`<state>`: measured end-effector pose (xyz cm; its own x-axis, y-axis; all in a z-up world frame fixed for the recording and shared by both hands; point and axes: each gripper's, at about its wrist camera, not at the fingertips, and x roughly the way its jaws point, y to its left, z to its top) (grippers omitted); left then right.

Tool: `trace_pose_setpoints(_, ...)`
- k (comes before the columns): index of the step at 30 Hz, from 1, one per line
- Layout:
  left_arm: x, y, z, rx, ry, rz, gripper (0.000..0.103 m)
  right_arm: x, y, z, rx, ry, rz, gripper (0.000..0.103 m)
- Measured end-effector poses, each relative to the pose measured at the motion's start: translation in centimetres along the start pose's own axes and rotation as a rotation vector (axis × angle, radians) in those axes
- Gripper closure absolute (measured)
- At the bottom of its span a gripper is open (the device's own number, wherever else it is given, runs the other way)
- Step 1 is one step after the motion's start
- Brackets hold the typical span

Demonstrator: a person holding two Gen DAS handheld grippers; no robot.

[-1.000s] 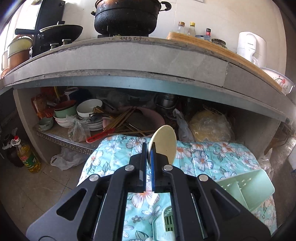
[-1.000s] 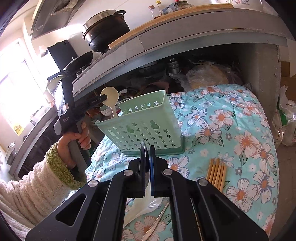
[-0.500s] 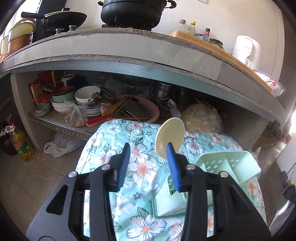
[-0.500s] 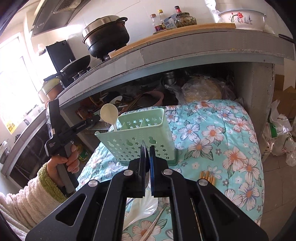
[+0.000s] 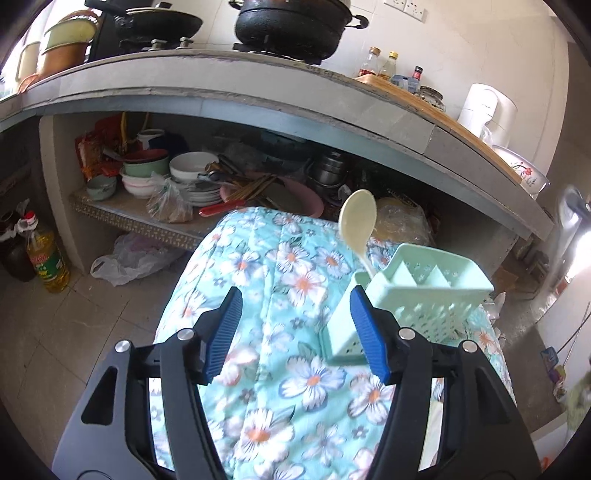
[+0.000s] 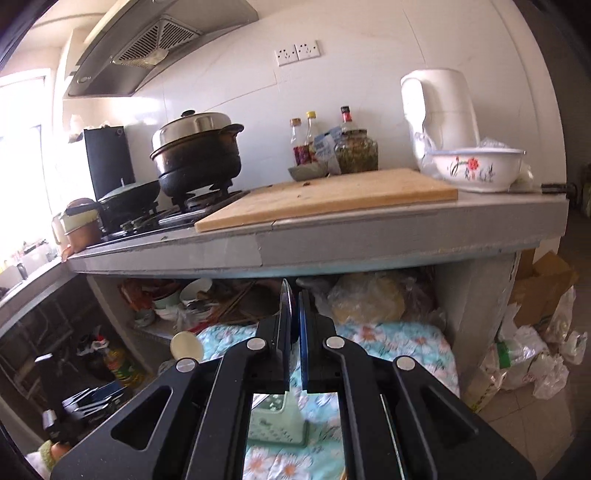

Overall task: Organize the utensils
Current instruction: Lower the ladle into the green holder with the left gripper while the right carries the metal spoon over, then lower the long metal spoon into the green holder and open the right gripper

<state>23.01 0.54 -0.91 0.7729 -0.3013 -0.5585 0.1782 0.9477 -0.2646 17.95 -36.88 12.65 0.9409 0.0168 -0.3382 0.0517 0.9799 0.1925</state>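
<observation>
A cream spoon [image 5: 358, 218] stands bowl-up in the left end of a mint green perforated caddy [image 5: 417, 299], which rests on the floral cloth [image 5: 288, 266]. My left gripper [image 5: 295, 325] is just left of the caddy; its jaws are opening with nothing between the blue pads [image 5: 229, 325]. In the right wrist view my right gripper [image 6: 293, 295] is shut and empty, held high above the cloth [image 6: 399, 343]. Below it show the spoon [image 6: 186, 347] and part of the caddy [image 6: 277, 417].
A grey counter [image 6: 369, 236] overhangs the far side, bearing a cutting board [image 6: 332, 195], black pot [image 5: 291, 26], bottles, kettle [image 6: 439, 110] and flowered bowl [image 6: 476, 166]. The shelf below holds bowls [image 5: 192, 166], plates and chopsticks. An oil bottle [image 5: 46, 258] and plastic bags sit on the floor.
The left gripper let go of the spoon, which now stands in the caddy, spread its jaws and drew back to the left. The right gripper rose, staying shut.
</observation>
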Motion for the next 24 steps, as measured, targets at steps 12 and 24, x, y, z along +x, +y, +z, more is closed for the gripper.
trace_pose_setpoints(12,-3.3,3.2,-3.5,-0.033,0.023,0.053,0.045,9.4,2.6,-1.3,-0.193,0.011,-0.159,0.099)
trace_pose_setpoints(24,-2.8,4.2,-4.1,-0.066,0.036,0.039,0.045,10.7,4.6,-6.6,-0.301,0.147,-0.081,0.095)
